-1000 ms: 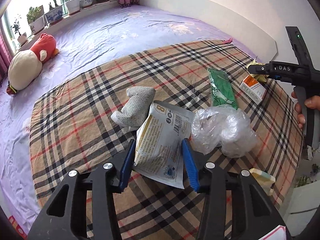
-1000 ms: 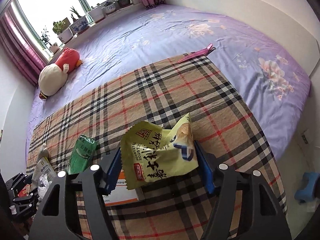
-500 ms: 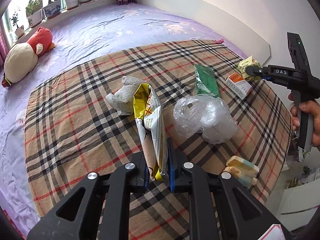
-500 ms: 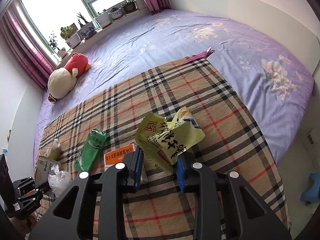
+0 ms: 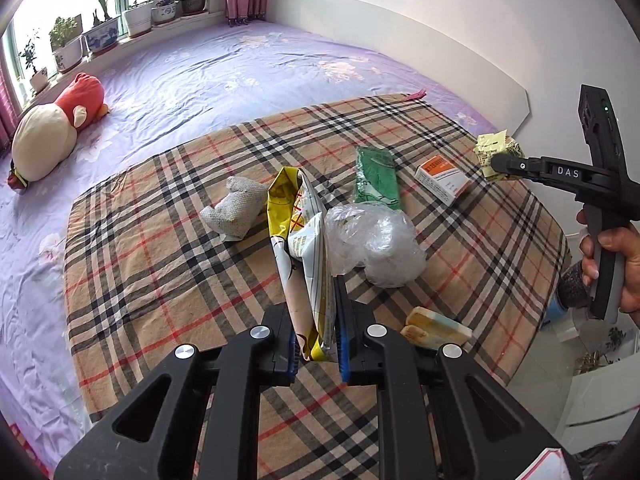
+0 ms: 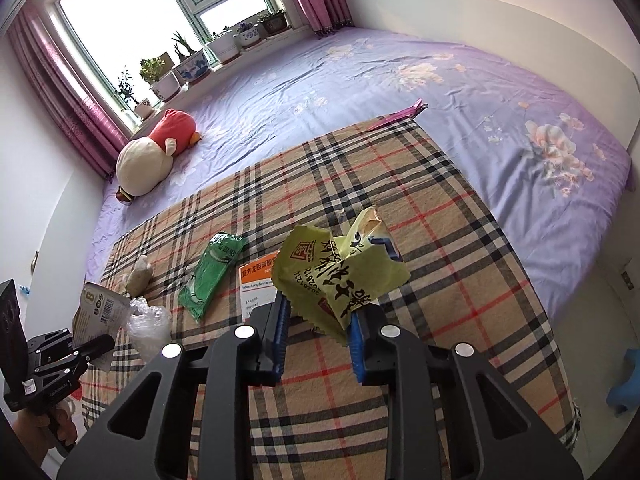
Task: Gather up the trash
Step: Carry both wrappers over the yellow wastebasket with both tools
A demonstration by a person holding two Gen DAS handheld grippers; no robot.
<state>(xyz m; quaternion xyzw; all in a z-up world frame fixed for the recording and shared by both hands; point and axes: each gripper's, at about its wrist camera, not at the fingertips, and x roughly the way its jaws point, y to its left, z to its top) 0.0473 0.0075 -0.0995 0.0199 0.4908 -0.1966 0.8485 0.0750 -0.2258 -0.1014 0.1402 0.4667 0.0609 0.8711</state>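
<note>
Your left gripper (image 5: 316, 342) is clamped on a yellow-and-white snack bag (image 5: 304, 248); the bag stands upright and creased between the blue pads (image 5: 341, 344), lifted clear of the plaid blanket (image 5: 152, 264). Your right gripper (image 6: 318, 334) pinches a crumpled yellow-green wrapper (image 6: 340, 276) by its lower edge; the wrapper juts up and is raised above the blanket.

Left wrist view, on the blanket: a grey knit pouch (image 5: 236, 210) left of the held bag; a wad of clear plastic film (image 5: 376, 242) just right of it; a green packet (image 5: 376, 176) farther back, its near end touching or tucked behind the film; an orange-and-white box (image 5: 442, 178) right of the green packet; a pale yellow wrapped bar (image 5: 438, 328) at the near right edge.

Right wrist view: the same box (image 6: 256, 284) sits partly hidden behind the wrapper; the green packet (image 6: 212, 276) lies left of it.

Far left on the purple bedsheet (image 5: 224, 76) lies a red-and-cream plush toy (image 5: 56, 128); potted plants (image 6: 188, 64) line the windowsill beyond.
</note>
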